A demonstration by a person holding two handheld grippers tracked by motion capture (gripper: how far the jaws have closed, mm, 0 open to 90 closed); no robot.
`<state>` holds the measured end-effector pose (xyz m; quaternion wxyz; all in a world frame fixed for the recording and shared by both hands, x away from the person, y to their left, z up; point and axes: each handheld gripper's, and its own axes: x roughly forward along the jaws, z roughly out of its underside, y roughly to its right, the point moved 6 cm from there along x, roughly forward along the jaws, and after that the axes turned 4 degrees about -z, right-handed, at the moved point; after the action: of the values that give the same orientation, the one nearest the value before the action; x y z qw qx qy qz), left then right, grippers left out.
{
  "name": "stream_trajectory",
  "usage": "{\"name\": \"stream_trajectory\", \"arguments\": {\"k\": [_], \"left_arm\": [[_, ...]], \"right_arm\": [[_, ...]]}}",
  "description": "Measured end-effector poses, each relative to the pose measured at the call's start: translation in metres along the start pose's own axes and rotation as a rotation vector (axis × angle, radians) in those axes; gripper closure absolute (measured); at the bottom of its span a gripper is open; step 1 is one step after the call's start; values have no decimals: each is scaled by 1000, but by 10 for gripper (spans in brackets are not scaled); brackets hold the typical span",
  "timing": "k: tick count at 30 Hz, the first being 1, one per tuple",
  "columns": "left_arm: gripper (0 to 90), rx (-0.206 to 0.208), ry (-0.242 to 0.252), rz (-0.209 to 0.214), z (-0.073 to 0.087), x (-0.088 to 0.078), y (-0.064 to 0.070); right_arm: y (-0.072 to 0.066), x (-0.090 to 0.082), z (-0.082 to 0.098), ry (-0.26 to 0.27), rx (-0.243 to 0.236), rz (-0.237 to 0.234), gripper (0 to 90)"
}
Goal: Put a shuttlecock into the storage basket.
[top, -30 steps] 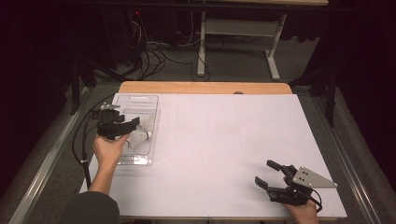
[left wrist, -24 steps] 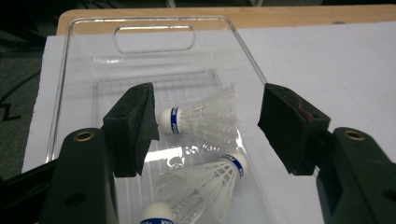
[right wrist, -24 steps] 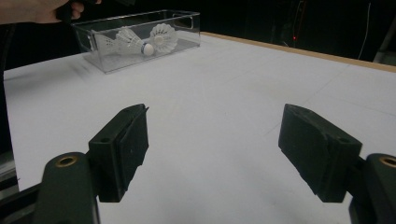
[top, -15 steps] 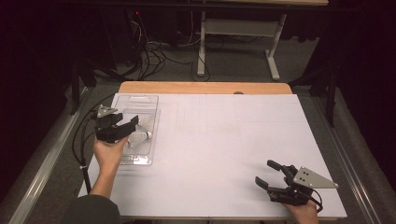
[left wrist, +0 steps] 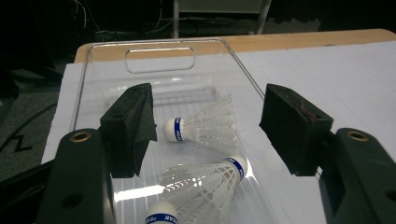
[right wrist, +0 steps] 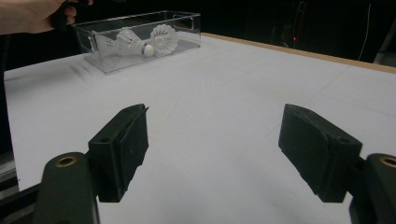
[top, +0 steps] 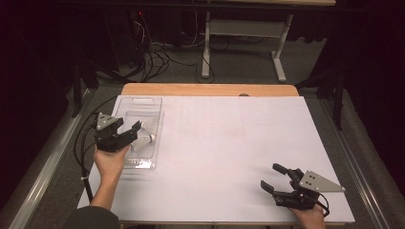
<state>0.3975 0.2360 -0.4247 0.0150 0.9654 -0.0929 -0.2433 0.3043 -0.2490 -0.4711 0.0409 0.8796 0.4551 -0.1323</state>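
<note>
shuttlecocks [left wrist: 205, 126] in clear bin [left wrist: 159, 56], fingers apart

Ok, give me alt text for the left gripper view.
The left tongs hang open over a clear plastic bin on a white table, nothing between them. Inside the bin lie white shuttlecocks with blue bands, one between the jaws' tips and another nearer the camera.
</note>
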Motion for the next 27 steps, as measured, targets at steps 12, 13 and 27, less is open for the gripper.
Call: {"name": "stream_trajectory", "arguments": {"k": [12,13,27], "left_arm": [[348,-1,44,-1,5,-11,-1],[348,0,50,0,5,-12,0],[340,-2,91,7,12,-30,-1]], "right_arm": [[0,0,0,0,1,-2,244],[0,1,0,1,1,-3,244],[0,0,0,0,0,-5,244]]}}
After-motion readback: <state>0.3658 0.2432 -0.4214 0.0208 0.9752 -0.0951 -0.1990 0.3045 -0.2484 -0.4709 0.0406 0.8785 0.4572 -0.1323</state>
